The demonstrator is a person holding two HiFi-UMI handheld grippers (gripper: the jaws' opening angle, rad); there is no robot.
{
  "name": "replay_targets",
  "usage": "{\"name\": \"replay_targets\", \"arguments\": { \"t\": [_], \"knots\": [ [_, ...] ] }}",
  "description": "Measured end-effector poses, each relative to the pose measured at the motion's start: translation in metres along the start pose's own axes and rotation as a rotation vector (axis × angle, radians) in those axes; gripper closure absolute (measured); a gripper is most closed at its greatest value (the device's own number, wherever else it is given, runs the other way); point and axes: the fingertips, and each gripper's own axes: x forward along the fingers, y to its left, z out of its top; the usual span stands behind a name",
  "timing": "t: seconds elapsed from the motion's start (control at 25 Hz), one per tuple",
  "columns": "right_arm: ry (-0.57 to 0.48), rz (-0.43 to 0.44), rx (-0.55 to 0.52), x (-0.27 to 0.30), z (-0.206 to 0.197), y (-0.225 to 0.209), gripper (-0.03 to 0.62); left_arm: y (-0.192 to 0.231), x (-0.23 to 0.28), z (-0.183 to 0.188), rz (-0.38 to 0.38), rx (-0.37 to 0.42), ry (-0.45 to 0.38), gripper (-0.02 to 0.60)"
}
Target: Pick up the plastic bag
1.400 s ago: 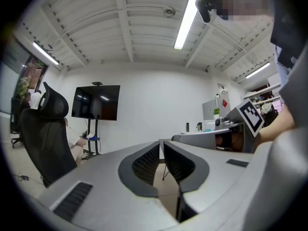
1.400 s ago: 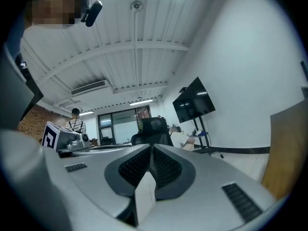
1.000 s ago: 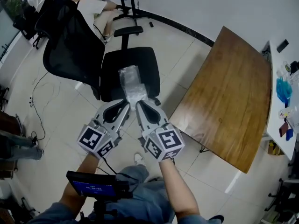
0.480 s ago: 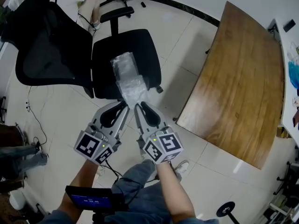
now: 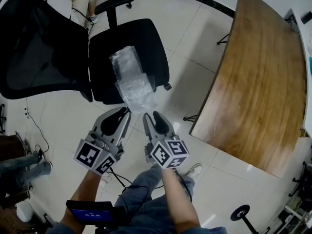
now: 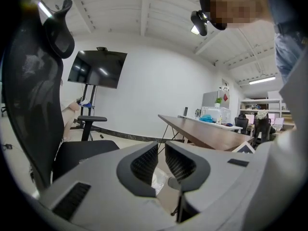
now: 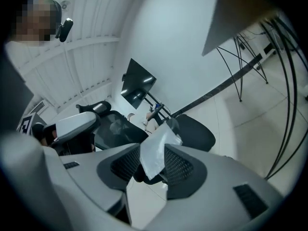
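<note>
A crumpled clear plastic bag (image 5: 131,82) hangs in the air over the front of a black office chair's seat (image 5: 146,38). Both grippers meet at its lower edge. My left gripper (image 5: 127,112) is shut on the bag; in the left gripper view a scrap of plastic (image 6: 159,181) shows deep between its nearly closed jaws (image 6: 161,149). My right gripper (image 5: 150,115) is opening. In the right gripper view a corner of the bag (image 7: 156,150) stands loose between its parted pads, with a gap on the left side.
The chair's mesh backrest (image 5: 39,43) fills the upper left. A long wooden table (image 5: 258,82) runs down the right side. A person's legs (image 5: 19,165) show at the left edge. A small screen (image 5: 90,211) sits below my arms. Tiled floor lies under the grippers.
The right gripper's jaws have parted from the bag's edge. Both grippers and the bag have drifted slightly left and toward me, and the chair has slid to the upper left of the view.
</note>
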Motion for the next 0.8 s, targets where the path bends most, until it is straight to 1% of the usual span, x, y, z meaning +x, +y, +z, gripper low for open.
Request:
{"name": "replay_targets", "arguments": {
  "t": [0.04,0.2,0.36,0.44,0.56,0.68,0.72,0.76,0.8],
  "knots": [
    [0.006,-0.013,0.017,0.003,-0.006,-0.006,0.421,0.001,0.003,-0.005,-0.003,-0.006,0.006,0.522],
    [0.0,-0.036,0.109,0.017,-0.017,-0.025,0.421,0.003,0.013,-0.018,-0.02,-0.007,0.018,0.522],
    [-0.023,-0.04,0.205,0.033,-0.021,-0.033,0.367,0.007,0.018,-0.023,-0.039,-0.017,0.026,0.522],
    [-0.016,-0.038,0.231,0.041,-0.028,-0.035,0.365,0.006,0.021,-0.023,-0.056,0.002,0.029,0.522],
    [-0.017,-0.023,0.273,0.049,-0.033,-0.037,0.365,0.006,0.023,-0.027,-0.066,0.017,0.043,0.522],
    [-0.028,0.028,0.29,0.057,-0.03,-0.032,0.368,0.012,0.022,-0.033,-0.056,0.009,0.047,0.522],
    [-0.031,0.046,0.291,0.059,-0.028,-0.03,0.416,0.014,0.022,-0.034,-0.052,0.003,0.049,0.522],
    [-0.035,0.055,0.291,0.06,-0.027,-0.029,0.425,0.016,0.021,-0.036,-0.05,-0.001,0.051,0.522],
    [-0.041,0.057,0.289,0.059,-0.025,-0.029,0.471,0.016,0.021,-0.037,-0.05,-0.003,0.054,0.522]
  ]
}}
